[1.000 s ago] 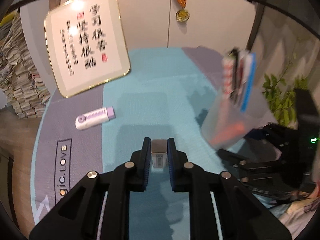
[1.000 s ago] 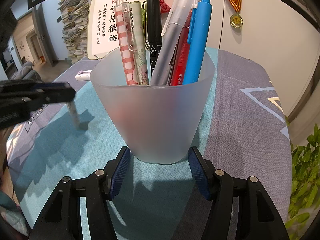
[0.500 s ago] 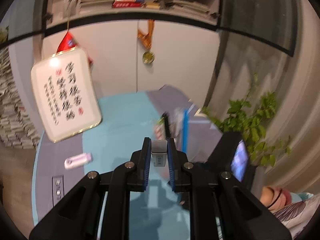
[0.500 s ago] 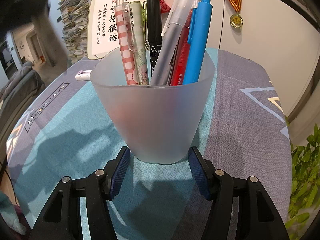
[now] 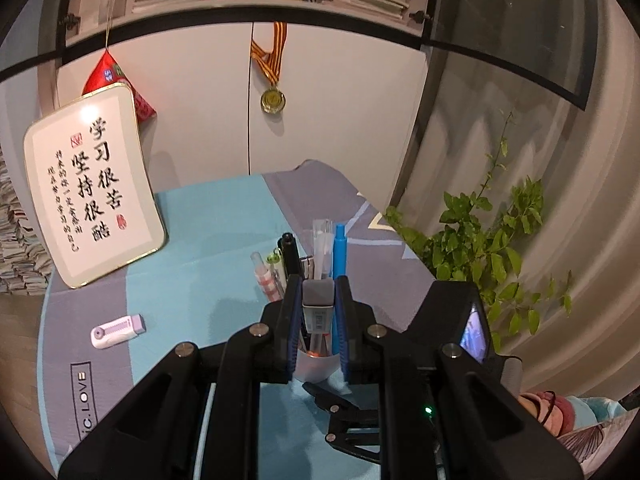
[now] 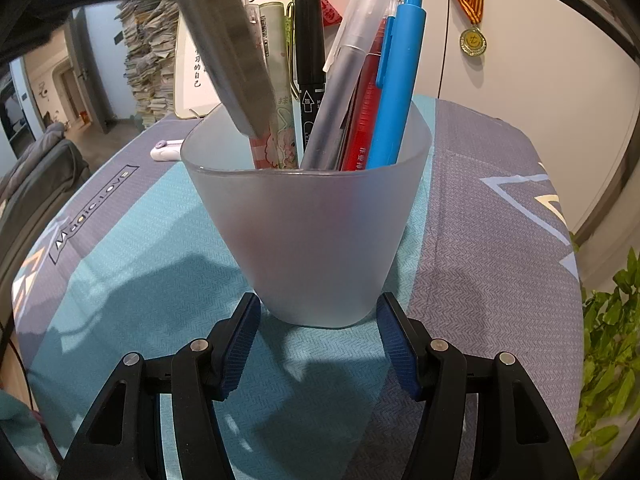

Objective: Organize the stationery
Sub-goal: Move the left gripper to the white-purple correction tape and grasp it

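A frosted pen cup point(image 6: 312, 236) stands on the teal and grey tablecloth, with several pens in it, among them a blue pen point(image 6: 396, 80) and a black marker point(image 6: 310, 64). My right gripper point(image 6: 318, 344) is open, with its pads either side of the cup's base. My left gripper point(image 5: 318, 308) is shut on a grey pen point(image 5: 318, 300) and holds it over the cup point(image 5: 316, 364). The pen's lower end point(image 6: 224, 48) reaches down into the cup's mouth. A white and lilac correction tape point(image 5: 116, 330) lies on the cloth at the left.
A framed calligraphy board point(image 5: 92, 188) leans against the white cabinet at the back left. A medal point(image 5: 273, 100) hangs on the cabinet door. A green plant point(image 5: 480, 248) stands right of the table. Paper stacks point(image 6: 148, 68) stand on the floor.
My left gripper has risen and moved right with the grey pen, from low over the cloth to above the cup. The pen's end now dips into the cup. The right gripper has stayed put.
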`<state>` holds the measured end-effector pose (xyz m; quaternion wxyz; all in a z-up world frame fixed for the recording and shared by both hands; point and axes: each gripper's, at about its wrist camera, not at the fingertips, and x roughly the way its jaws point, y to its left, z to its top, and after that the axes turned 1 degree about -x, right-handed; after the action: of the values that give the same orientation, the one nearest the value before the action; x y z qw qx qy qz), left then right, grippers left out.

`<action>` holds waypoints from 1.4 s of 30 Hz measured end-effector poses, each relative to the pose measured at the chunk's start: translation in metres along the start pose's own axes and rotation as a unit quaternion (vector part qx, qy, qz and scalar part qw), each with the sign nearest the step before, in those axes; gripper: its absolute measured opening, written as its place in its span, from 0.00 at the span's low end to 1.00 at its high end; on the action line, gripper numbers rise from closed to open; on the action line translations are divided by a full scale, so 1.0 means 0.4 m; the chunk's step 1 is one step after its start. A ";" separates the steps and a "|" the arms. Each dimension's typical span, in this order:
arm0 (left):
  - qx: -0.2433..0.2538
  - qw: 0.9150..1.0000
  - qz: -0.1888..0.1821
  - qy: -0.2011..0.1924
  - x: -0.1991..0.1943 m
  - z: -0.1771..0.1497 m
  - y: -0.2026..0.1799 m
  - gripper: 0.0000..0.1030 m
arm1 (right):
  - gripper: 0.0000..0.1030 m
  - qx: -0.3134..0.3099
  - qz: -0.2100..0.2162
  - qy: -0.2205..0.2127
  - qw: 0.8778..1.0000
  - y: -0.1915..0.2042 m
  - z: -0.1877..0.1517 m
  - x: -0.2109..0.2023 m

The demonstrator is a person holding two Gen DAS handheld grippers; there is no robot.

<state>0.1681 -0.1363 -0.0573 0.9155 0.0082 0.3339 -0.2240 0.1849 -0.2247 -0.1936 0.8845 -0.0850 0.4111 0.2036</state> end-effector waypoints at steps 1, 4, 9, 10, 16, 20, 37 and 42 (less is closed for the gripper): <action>-0.002 1.000 -0.002 0.002 0.004 0.001 0.001 0.14 | 0.61 0.000 0.000 0.000 1.000 0.000 0.000 0.000; -0.003 1.000 -0.012 0.006 0.012 0.003 -0.004 0.14 | 0.61 0.000 0.000 0.000 1.000 -0.001 0.000 0.000; 0.004 1.000 -0.017 0.021 0.029 -0.002 -0.014 0.14 | 0.61 0.000 0.000 0.000 1.000 -0.001 0.000 0.000; 0.001 1.000 -0.018 0.021 0.029 -0.001 -0.012 0.14 | 0.61 0.000 0.000 0.001 1.000 -0.001 0.000 0.001; 0.004 1.000 -0.015 0.019 0.022 -0.001 -0.012 0.14 | 0.61 -0.001 0.000 0.000 1.000 -0.007 0.000 0.000; 0.002 1.000 -0.012 0.018 0.020 -0.002 -0.008 0.14 | 0.61 -0.001 0.000 0.000 1.000 0.001 -0.001 -0.005; -0.131 0.987 0.092 0.027 0.017 -0.032 0.222 0.18 | 0.61 -0.001 -0.001 0.000 1.000 0.000 -0.001 -0.005; -0.181 0.972 0.148 0.029 0.008 -0.050 0.340 0.34 | 0.61 -0.001 0.000 0.000 1.000 -0.001 -0.001 -0.005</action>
<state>0.2145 -0.0120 -0.0931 0.9147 -0.1016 0.3905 -0.0218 0.1839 -0.2259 -0.1923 0.8843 -0.0862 0.4112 0.2036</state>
